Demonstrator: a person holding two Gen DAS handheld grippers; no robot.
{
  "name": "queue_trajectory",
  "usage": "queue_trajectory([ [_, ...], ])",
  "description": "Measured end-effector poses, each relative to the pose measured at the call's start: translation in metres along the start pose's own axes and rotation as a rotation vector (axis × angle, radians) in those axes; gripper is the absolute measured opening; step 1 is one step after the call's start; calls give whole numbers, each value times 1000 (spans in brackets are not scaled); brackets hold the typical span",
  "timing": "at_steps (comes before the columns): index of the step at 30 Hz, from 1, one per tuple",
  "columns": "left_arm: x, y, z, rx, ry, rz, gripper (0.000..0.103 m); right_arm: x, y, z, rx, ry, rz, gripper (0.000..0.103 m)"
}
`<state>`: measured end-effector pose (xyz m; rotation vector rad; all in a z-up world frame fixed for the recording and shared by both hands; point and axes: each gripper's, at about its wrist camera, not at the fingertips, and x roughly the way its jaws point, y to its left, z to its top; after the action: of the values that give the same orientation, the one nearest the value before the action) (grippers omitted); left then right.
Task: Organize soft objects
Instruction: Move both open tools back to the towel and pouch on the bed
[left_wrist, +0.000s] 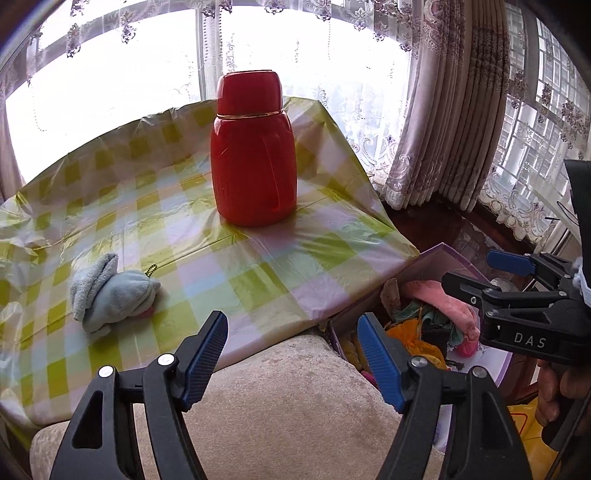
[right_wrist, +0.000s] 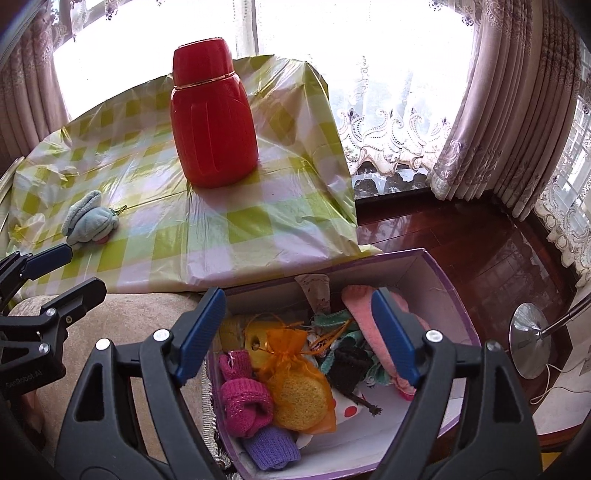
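A pale blue plush toy (left_wrist: 110, 295) (right_wrist: 88, 219) lies alone on the checked tablecloth (left_wrist: 258, 266), left of and beyond my left gripper (left_wrist: 291, 332). That gripper is open and empty above a beige cushion (left_wrist: 280, 398). My right gripper (right_wrist: 299, 306) is open too, with nothing between its fingers, and hovers over a purple-rimmed box (right_wrist: 424, 273). The box holds a pink fluffy sock (right_wrist: 362, 314), a magenta knit piece (right_wrist: 243, 398), an orange mesh bag (right_wrist: 295, 387) and a purple knit piece (right_wrist: 271, 448). Each gripper shows at the edge of the other's view: the right gripper (left_wrist: 472, 269) and the left gripper (right_wrist: 83, 267).
A tall red flask (left_wrist: 253, 147) (right_wrist: 214, 110) stands upright on the cloth behind the toy. The box (left_wrist: 424, 262) sits below the table's right edge, beside the cushion. A chrome lamp base (right_wrist: 528, 339) rests on the dark wooden floor (right_wrist: 461, 251); lace curtains hang behind.
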<state>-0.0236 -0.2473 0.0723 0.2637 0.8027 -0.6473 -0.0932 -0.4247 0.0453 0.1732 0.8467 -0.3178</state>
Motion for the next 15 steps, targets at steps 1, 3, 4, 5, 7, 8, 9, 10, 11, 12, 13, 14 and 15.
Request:
queue_trajectory([
  [1,-1,2,0,-5,-2,7,74,1,4,0,-8,2,5,83],
  [3,-1,8,-1,-15,-5,19,74,2,12,1,-21,5,14,83],
  [4,-2,10,-1,-18,-6,28,74,3,16,1,-26,7,20,83],
  [5,-2,12,-1,-20,-9,40,74,3,19,1,-31,8,24,83],
  [7,-1,18,-2,-32,-10,55,74,4,26,2,-41,10,32,83],
  [8,-1,22,-2,-42,-10,60,74,5,29,2,-46,11,37,83],
  [9,-1,25,-2,-53,-9,66,74,6,32,2,-52,12,41,83],
  [10,-1,30,-3,-63,-9,71,74,7,36,3,-59,14,46,83],
  [11,-1,33,-3,-73,-9,76,74,8,39,3,-66,15,51,83],
  [12,-1,37,-4,-83,-9,82,74,9,43,4,-74,16,56,83],
  [13,-1,40,-4,-93,-9,88,74,10,48,4,-81,18,60,83],
  [14,-1,44,-5,-102,-9,92,74,11,52,4,-88,19,65,83],
  [15,-1,47,-5,-109,-9,98,74,11,56,5,-95,19,70,83],
])
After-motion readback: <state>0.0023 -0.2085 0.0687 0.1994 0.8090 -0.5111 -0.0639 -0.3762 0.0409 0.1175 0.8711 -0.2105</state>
